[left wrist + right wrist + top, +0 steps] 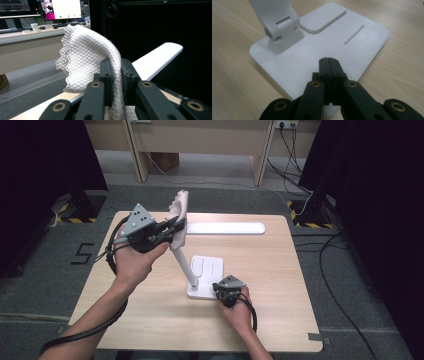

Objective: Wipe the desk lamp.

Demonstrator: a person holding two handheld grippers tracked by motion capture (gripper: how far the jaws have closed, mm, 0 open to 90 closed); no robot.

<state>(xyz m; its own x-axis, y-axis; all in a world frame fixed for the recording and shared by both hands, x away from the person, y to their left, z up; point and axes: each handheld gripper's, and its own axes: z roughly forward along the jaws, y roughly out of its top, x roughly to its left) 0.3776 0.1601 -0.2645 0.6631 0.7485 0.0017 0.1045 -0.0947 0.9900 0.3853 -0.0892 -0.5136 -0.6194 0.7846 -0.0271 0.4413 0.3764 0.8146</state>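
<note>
The pale wooden surface [150, 320] carries a white desk lamp [186, 262] near its middle: a flat base [332, 42] on the near side, a slanted stem rising to the left, and a long light bar [225, 228] stretching right along the far side. A white waffle-knit cloth [85, 57] hangs at the lamp's upper joint, pinched between the nearly closed jaws of the left gripper [116, 72]. The right gripper [329, 65] has its jaws fully closed on nothing and presses down on the base's near edge. The step in hand looks like wiping the lamp while bracing it; next, the cloth likely needs drawing along the bar or stem while the base stays pinned.
</note>
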